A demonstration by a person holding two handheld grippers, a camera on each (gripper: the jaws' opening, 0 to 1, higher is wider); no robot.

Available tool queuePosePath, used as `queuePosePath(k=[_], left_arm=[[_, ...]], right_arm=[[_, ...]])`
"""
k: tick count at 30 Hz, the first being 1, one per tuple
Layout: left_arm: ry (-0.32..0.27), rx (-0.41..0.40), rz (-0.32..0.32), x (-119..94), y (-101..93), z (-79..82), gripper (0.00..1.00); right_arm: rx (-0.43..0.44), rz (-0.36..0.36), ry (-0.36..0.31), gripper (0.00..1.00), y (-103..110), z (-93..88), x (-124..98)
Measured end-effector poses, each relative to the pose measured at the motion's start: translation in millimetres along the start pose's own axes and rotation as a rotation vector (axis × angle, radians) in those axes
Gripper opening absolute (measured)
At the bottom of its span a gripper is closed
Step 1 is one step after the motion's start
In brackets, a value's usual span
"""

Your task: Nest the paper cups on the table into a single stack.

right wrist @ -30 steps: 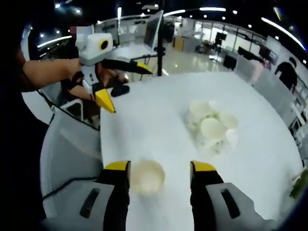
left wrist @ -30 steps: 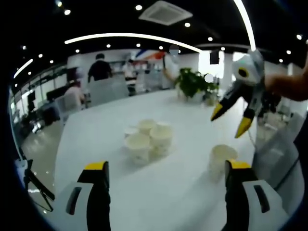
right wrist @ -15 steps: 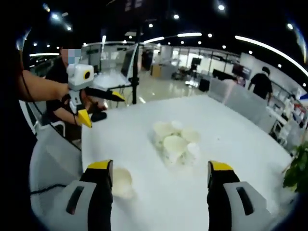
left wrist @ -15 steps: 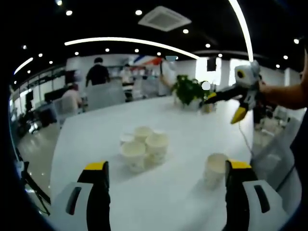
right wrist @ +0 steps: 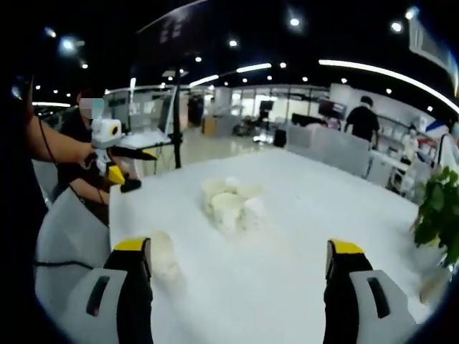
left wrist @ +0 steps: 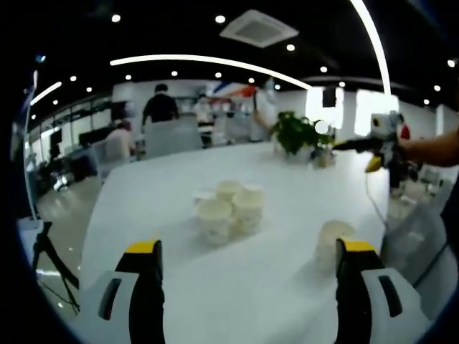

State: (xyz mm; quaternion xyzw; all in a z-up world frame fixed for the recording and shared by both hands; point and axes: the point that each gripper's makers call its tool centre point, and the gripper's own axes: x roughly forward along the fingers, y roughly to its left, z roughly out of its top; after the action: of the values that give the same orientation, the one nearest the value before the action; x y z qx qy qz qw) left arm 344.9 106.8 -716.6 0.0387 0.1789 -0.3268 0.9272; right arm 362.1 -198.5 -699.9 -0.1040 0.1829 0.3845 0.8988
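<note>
Several white paper cups [left wrist: 229, 208] stand bunched together on the white table [left wrist: 158, 193]; the same bunch of cups [right wrist: 231, 203] is in the right gripper view. One lone cup [left wrist: 331, 242] stands apart, just behind my left gripper's right jaw, and this lone cup [right wrist: 162, 252] sits beside my right gripper's left jaw. My left gripper [left wrist: 246, 251] is open and holds nothing, and it appears as the left gripper [right wrist: 128, 163] at the left of the right gripper view. My right gripper [right wrist: 238, 251] is open and holds nothing, and shows as the right gripper [left wrist: 354, 154] far right in the left gripper view.
A potted plant [left wrist: 295, 133] stands at the table's far end, seen as the plant [right wrist: 437, 215] at right. Chairs [left wrist: 169, 136] and people [left wrist: 161, 107] are beyond the table. A tripod [left wrist: 44, 251] stands on the floor at left. A grey chair [right wrist: 68, 229] is near the table edge.
Both cameras have pulled back and up from the table. The right gripper's jaws have spread much wider. In the left gripper view the right gripper has drifted further right and away.
</note>
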Motion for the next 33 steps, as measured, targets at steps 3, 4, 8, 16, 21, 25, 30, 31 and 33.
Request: queuePosePath(k=[3,4,8,16,21,25,30,31,33], left_arm=[[-0.011,0.010,0.000,0,-0.2,2.3,0.98],[-0.010,0.011,0.001,1,-0.1,2.3,0.98],[-0.002,-0.007,0.009,2,2.7,-0.2,0.98],[0.001,-0.001,0.017,3,5.0,-5.7,0.98],[-0.005,-0.006,0.028,1,3.1,-4.0,0.98],[-0.011,-0.031,0.026,0,2.4,-2.2,0.98],[-0.018,-0.024,0.024,2,0.8,-0.9,0.98],[-0.018,-0.023,0.023,3,0.0,-0.9,0.98],[-0.016,-0.020,0.024,5,1.8,-3.2,0.98]], right_arm=[[0.013,-0.020,-0.022,1.00,-2,-5.6,-6],[0.018,-0.022,-0.025,1.00,-2,-8.5,-8],[0.022,-0.046,-0.037,1.00,-3,-17.4,-12],[0.047,-0.085,-0.121,1.00,-12,-13.7,-19],[0.061,-0.086,-0.112,1.00,-10,-26.1,-19],[0.072,-0.092,-0.115,1.00,-9,-25.1,-19],[0.079,-0.094,-0.118,1.00,-8,-24.2,-19],[0.080,-0.095,-0.119,1.00,-7,-24.1,-19],[0.088,-0.100,-0.123,1.00,-8,-24.1,-19]])
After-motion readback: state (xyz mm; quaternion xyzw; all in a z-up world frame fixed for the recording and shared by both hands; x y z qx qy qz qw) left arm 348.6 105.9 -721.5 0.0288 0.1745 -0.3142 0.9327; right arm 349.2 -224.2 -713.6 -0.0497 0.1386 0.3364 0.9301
